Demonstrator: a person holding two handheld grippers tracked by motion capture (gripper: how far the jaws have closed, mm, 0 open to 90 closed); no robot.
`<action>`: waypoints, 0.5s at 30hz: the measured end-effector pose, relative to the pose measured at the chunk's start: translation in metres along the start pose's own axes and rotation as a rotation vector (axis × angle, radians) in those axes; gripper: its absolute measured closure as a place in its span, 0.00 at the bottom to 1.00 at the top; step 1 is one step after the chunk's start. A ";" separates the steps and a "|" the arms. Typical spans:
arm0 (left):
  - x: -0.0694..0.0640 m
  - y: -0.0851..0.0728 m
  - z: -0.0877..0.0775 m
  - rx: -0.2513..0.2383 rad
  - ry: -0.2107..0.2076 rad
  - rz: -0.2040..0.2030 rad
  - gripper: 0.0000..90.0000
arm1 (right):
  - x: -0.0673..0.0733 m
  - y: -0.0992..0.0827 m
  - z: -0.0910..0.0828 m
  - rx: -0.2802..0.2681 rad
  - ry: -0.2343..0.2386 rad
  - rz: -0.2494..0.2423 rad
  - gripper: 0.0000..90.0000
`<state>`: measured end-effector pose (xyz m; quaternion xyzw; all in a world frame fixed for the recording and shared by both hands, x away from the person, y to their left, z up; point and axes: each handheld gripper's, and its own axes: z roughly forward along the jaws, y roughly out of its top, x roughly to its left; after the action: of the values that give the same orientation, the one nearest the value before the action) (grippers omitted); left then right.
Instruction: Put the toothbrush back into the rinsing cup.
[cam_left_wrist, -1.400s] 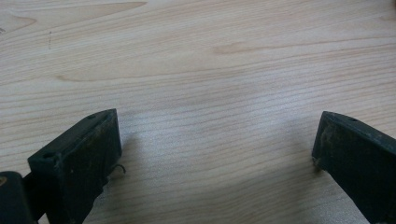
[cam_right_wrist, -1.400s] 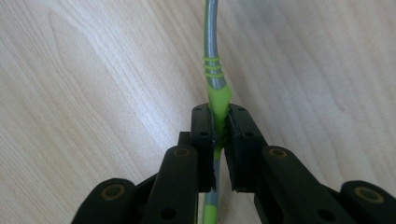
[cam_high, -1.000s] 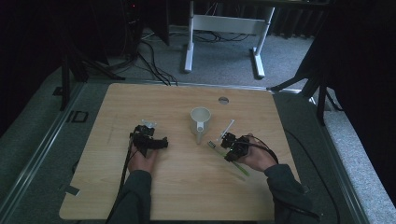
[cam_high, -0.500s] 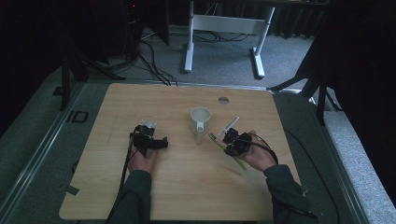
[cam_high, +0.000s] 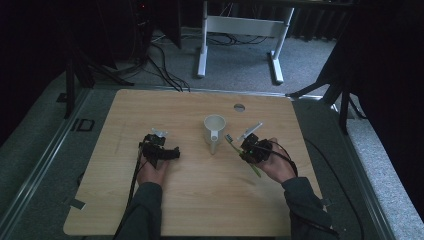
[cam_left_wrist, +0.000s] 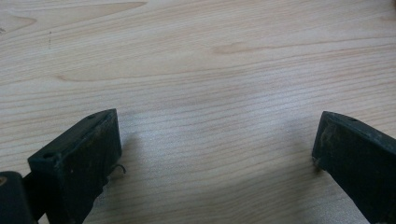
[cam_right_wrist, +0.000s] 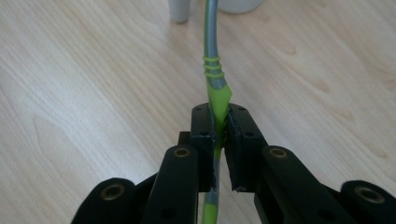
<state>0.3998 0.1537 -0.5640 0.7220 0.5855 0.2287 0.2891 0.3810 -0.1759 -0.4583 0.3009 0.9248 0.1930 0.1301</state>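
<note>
Room: dark around you, with grey carpet, loose cables and a white stand (cam_high: 240, 30) behind the surface.
Surface: your light wood surface (cam_high: 200, 200) carries a white jug (cam_high: 214, 131) near its middle, handle toward you, and a small round grommet (cam_high: 239, 107) near the far edge.
Left tool: your left tool (cam_high: 161, 151) sits left of the jug, well apart from it, held low over the wood. In the left gripper view its jaws stand wide apart with bare wood between them; it grips nothing.
Right tool: your right tool (cam_right_wrist: 218, 126) is just right of the jug and clamped tight on a green utensil (cam_right_wrist: 217, 100). In the right gripper view the jaws pinch the flat green handle, and a grey stem with green rings runs on from there toward the jug.
Utensil: it lies along your right tool; in the high view its green tail (cam_high: 254, 169) sticks out back past your hand, and the far end points toward the jug's base. You cannot tell from these views whether that end touches the wood.
Jug: upright, empty as far as the high view shows, between your two tools and nearer the right one.
Hands: both forearms come in from the near edge, sleeves dark.
</note>
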 end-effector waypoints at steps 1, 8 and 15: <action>0.000 0.000 0.000 0.000 0.000 0.000 0.02 | 0.000 0.000 -0.001 -0.010 -0.002 0.008 0.91; 0.000 0.000 0.000 0.000 0.000 0.000 0.02 | 0.000 0.001 -0.004 -0.044 -0.008 0.012 0.91; 0.000 0.000 0.000 0.000 0.000 0.000 0.02 | -0.002 0.001 -0.007 -0.072 -0.003 0.022 0.91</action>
<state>0.3998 0.1537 -0.5640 0.7220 0.5856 0.2285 0.2891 0.3804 -0.1784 -0.4520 0.3067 0.9137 0.2269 0.1402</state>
